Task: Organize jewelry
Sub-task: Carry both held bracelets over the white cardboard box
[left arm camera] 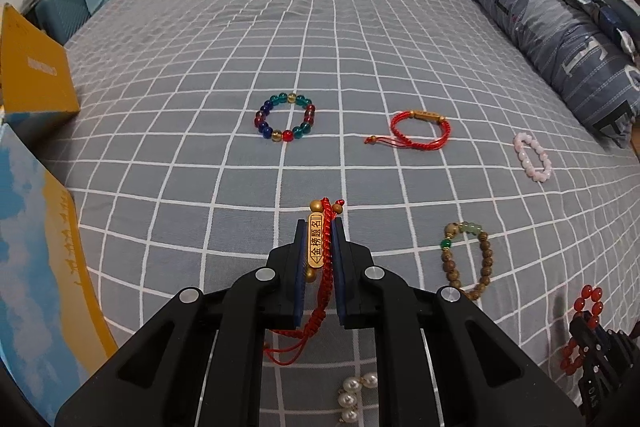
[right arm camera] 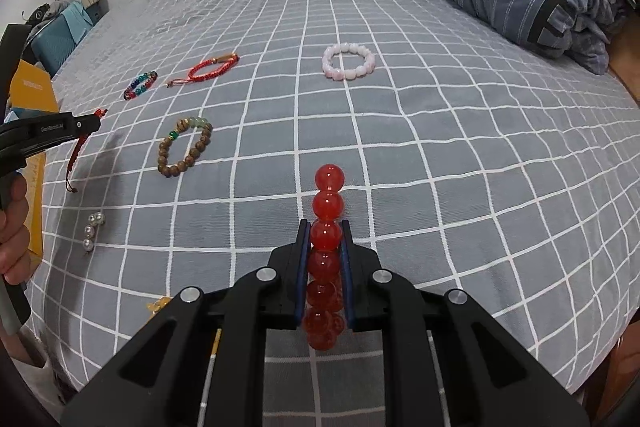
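My left gripper (left arm camera: 321, 227) is shut on a red cord bracelet with a gold plate (left arm camera: 316, 247), lifted above the bed; its cord tails hang below the jaws. My right gripper (right arm camera: 326, 227) is shut on a red bead bracelet (right arm camera: 328, 203), whose beads stick out past the fingertips. From the right wrist view the left gripper (right arm camera: 98, 121) shows at the left edge with the cord bracelet (right arm camera: 74, 163) dangling. On the checked bedsheet (left arm camera: 200, 147) lie a multicoloured bead bracelet (left arm camera: 285, 121), a second red cord bracelet (left arm camera: 420, 129), a pink bead bracelet (left arm camera: 534, 157) and a wooden bead bracelet (left arm camera: 468, 255).
Pearl beads (left arm camera: 354, 397) lie under the left gripper. A yellow and blue box (left arm camera: 36, 79) and its lid (left arm camera: 36, 267) stand at the bed's left edge. A folded quilt (left arm camera: 560, 39) lies along the right side. A hand (right arm camera: 14, 227) holds the left tool.
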The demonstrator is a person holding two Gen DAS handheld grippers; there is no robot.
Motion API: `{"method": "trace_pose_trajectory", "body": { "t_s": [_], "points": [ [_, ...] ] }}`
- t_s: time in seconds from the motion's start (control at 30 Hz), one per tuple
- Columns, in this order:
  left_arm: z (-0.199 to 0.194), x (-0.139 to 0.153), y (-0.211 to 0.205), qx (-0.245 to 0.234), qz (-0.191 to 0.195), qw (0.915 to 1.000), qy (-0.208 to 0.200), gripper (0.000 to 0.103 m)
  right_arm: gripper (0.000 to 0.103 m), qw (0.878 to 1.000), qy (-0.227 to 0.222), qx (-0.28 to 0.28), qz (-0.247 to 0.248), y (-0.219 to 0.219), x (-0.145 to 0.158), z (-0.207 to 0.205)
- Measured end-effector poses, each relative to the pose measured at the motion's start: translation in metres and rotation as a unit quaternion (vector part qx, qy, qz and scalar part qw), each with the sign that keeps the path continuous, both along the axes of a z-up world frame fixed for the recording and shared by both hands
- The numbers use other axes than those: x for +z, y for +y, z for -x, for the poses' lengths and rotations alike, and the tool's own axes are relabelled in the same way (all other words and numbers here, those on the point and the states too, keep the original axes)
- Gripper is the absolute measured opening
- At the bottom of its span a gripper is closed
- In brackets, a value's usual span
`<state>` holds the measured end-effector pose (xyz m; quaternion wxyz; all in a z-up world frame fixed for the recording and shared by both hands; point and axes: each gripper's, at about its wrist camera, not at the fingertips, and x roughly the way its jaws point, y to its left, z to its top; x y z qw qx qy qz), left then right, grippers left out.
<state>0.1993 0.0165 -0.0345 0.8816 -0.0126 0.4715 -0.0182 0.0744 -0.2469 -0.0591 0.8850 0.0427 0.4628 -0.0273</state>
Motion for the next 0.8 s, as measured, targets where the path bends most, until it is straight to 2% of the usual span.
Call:
{"method": "trace_pose_trajectory", "body": {
  "t_s": [0.33,0.8],
  "points": [
    [0.022,0.023,-0.005,-0.005,-0.003,0.9998,-0.018,0.011,0.013,1.000,-0.024,0.000,0.004,0.002,0.023,0.018],
    [0.073,0.068,0.006,0.001,-0.008,0.9986,-0.051,0.011,0.013,0.998,-0.057,0.005,0.003,0.019,0.065,0.042]
  ]
}}
